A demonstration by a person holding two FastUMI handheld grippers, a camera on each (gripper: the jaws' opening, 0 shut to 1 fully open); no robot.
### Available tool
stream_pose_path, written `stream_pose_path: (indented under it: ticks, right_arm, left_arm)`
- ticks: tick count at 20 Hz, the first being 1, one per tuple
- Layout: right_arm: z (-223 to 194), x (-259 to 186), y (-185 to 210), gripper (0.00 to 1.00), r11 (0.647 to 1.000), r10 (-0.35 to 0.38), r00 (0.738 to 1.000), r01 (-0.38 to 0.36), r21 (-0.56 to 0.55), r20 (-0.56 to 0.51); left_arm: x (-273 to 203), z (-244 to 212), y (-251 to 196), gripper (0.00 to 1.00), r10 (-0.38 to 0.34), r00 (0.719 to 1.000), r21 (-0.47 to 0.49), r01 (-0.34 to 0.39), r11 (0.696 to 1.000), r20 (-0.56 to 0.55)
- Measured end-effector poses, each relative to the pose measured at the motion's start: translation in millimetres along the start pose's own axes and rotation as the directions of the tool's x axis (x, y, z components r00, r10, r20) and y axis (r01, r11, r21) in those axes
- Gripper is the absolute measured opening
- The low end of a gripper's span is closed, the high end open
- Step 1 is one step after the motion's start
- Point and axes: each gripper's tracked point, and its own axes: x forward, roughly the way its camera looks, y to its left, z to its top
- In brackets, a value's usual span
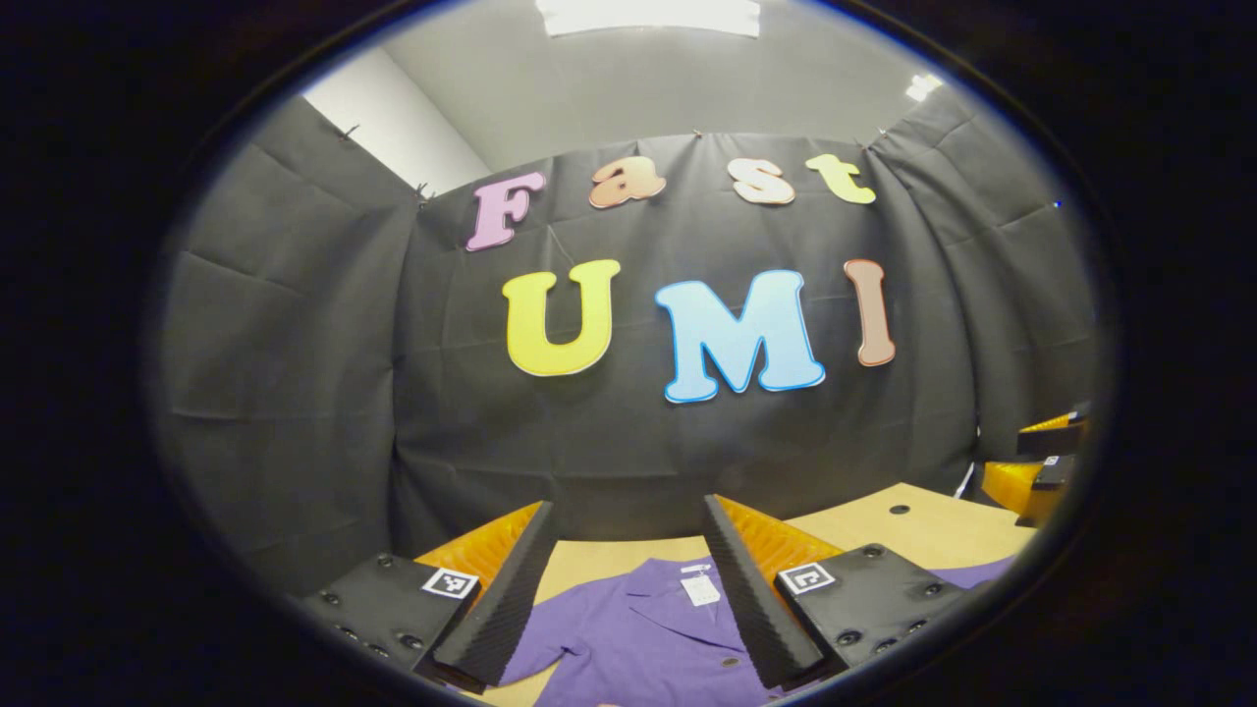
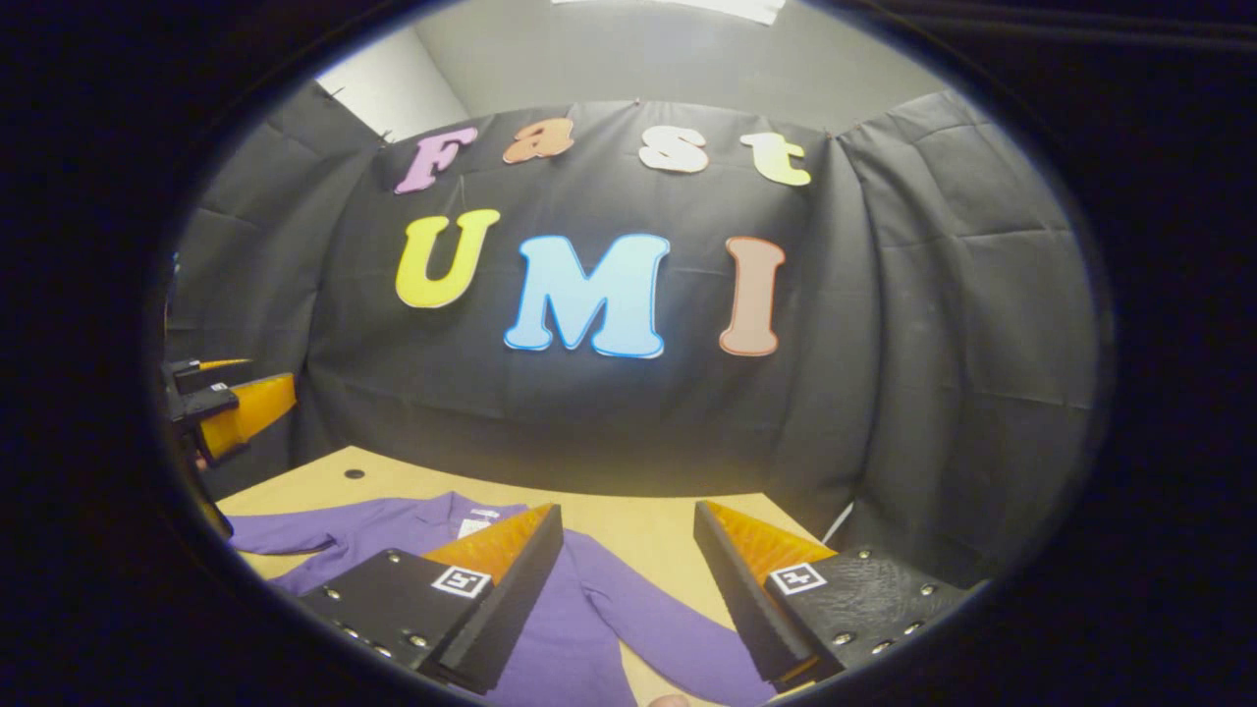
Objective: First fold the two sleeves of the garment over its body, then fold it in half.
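A purple long-sleeved shirt (image 1: 628, 638) lies flat on the wooden table (image 1: 884, 525), collar and white neck label toward the wall. My left gripper (image 1: 628, 516) hangs open above the collar area, with nothing between its fingers. In the right gripper view the shirt (image 2: 579, 628) shows one sleeve (image 2: 678, 638) running out toward the near right and the other sleeve (image 2: 295, 530) stretching left. My right gripper (image 2: 628, 516) stands open above that right sleeve and the bare table, holding nothing. The right gripper (image 1: 1046, 462) shows at the far right edge of the left gripper view, and the left gripper (image 2: 221, 403) at the far left edge of the right gripper view.
The black cloth wall stands close behind the table's far edge (image 2: 589, 491). A small dark hole (image 1: 899, 510) marks the tabletop near the back. Bare wood (image 2: 653, 535) lies between the shirt and the wall.
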Motion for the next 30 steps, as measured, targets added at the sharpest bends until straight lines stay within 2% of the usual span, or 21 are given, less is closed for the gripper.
stream_pose_path:
  ticks: [5,10,12,15,18,21,23,25,27,30]
  right_arm:
    - [-40,3,-51,0.88,0.992,-0.126,0.986,0.129,0.015,-0.112]
    - [-79,8,-91,0.87,0.972,-0.216,0.952,0.23,0.043,-0.219]
    - [-102,11,-106,0.88,0.961,-0.247,0.928,0.273,0.056,-0.277]
    - [-144,5,-125,0.88,0.936,-0.271,0.872,0.338,0.101,-0.407]
    - [-187,-6,-142,0.89,0.895,-0.281,0.809,0.415,0.163,-0.516]
    - [-225,-16,-157,0.89,0.87,-0.297,0.735,0.472,0.145,-0.61]
    - [-243,-26,-163,0.89,0.857,-0.286,0.695,0.494,0.148,-0.66]
    - [-257,-29,-170,0.9,0.852,-0.285,0.674,0.504,0.143,-0.681]
    - [-269,-34,-176,0.9,0.845,-0.296,0.642,0.521,0.119,-0.707]
    - [-285,-39,-185,0.89,0.836,-0.289,0.617,0.535,0.121,-0.732]
  left_arm:
    - [3,-4,0,0.95,0.006,1.0,-0.007,-0.006,1.0,-0.011]
    - [4,-10,3,0.94,0.026,0.999,-0.011,-0.027,1.0,-0.029]
    - [4,-9,6,0.94,0.037,0.999,-0.004,-0.037,0.999,-0.03]
    - [4,-10,9,0.94,0.051,0.998,0.0,-0.051,0.999,-0.036]
    - [2,-12,13,0.94,0.064,0.997,-0.002,-0.064,0.998,-0.044]
    - [1,-16,16,0.94,0.075,0.996,0.001,-0.075,0.997,-0.057]
    - [1,-20,17,0.94,0.081,0.994,0.003,-0.081,0.997,-0.069]
    - [1,-20,19,0.94,0.09,0.993,0.003,-0.09,0.996,-0.073]
    - [-3,-19,19,0.94,0.1,0.992,0.005,-0.1,0.995,-0.073]
    - [-5,-19,15,0.94,0.112,0.991,0.001,-0.112,0.994,-0.077]
